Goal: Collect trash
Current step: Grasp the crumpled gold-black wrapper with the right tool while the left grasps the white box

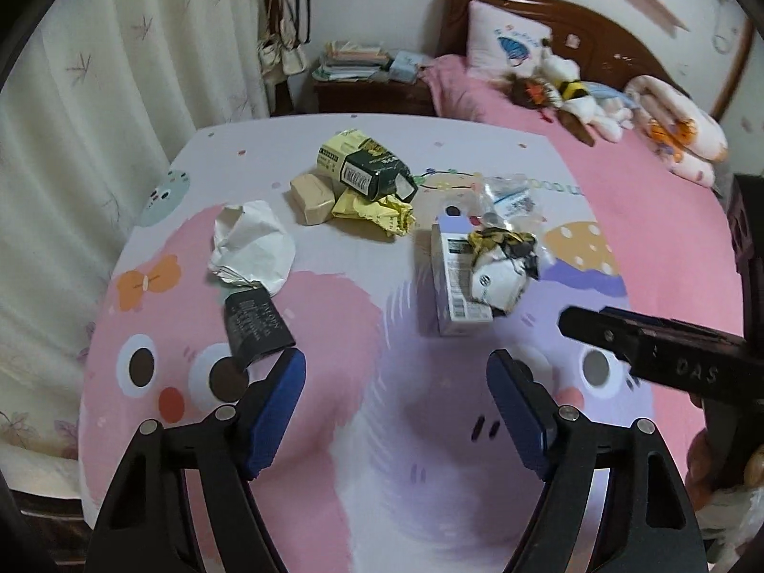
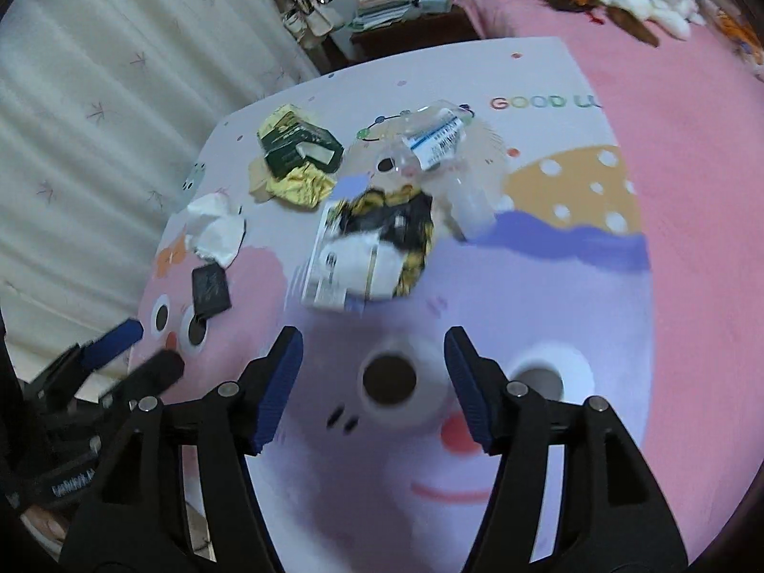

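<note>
Trash lies scattered on a bed's cartoon-print sheet (image 1: 382, 334). In the left wrist view I see crumpled white paper (image 1: 253, 248), a small black packet (image 1: 255, 324), a tan block (image 1: 313, 198), a dark green box on yellow wrappers (image 1: 377, 174), a white carton (image 1: 458, 281) with a crumpled black-yellow-white wrapper (image 1: 501, 262) on it, and clear plastic (image 1: 508, 196). My left gripper (image 1: 396, 372) is open, empty, its left pad beside the black packet. My right gripper (image 2: 372, 348) hangs open and empty just short of the carton (image 2: 324, 262) and wrapper (image 2: 382, 234).
A cream curtain (image 1: 95, 119) hangs along the left. At the far end are a nightstand with stacked books (image 1: 363, 71), a wooden headboard (image 1: 597, 33), a pillow (image 1: 511, 43), plush toys (image 1: 568, 90) and a folded blanket (image 1: 678, 129). A hand (image 1: 716, 458) holds the right gripper.
</note>
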`<state>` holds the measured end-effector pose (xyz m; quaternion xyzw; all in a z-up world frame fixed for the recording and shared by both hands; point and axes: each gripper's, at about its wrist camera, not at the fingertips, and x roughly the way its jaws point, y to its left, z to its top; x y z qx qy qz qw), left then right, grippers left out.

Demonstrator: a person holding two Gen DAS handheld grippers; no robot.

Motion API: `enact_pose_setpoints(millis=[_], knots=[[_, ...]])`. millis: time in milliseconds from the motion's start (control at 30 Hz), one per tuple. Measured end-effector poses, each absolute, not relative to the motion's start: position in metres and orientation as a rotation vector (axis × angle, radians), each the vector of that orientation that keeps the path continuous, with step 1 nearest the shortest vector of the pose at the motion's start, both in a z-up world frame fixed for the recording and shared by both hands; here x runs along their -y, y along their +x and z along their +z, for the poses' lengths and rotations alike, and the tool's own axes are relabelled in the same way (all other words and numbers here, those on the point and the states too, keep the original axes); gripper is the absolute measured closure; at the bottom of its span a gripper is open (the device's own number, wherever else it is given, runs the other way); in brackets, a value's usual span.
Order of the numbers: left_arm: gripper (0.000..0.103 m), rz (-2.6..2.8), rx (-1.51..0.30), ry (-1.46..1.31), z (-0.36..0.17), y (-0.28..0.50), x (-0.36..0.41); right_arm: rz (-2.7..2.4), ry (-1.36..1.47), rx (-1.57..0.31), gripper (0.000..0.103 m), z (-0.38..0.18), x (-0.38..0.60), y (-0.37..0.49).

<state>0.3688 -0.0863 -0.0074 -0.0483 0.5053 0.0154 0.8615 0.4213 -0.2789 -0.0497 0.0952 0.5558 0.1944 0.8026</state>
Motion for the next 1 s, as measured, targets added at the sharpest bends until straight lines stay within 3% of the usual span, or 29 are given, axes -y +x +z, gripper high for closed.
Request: enact_pose_setpoints(millis=[533,633,667,767,800,1000], knots=[[0.023,0.122,-1.14,-0.157,-0.047,0.416,0.078,0.508,0.338,-1.265,0.039,-0.109,0.253,0.514],[0.023,0.117,-1.144,-0.159,-0.047,0.421,0.081,0.536,0.359,-1.271,0.052,-0.112,0.252,0.514],[0.023,0.116,-1.145,-0.156,-0.047,0.423,0.082,0.544,0.362,-1.271,0.062,-0.112,0.252,0.513],[0.023,0.108,-1.147,-0.144,-0.047,0.431,0.086,0.561,0.366,-1.255,0.069,-0.11,0.255,0.51],[0.023,0.106,-1.148,-0.139,-0.048,0.434,0.086,0.564,0.366,-1.247,0.076,-0.108,0.257,0.509],[0.023,0.09,-1.165,-0.113,-0.054,0.452,0.091,0.578,0.342,-1.242,0.076,-0.103,0.27,0.503]])
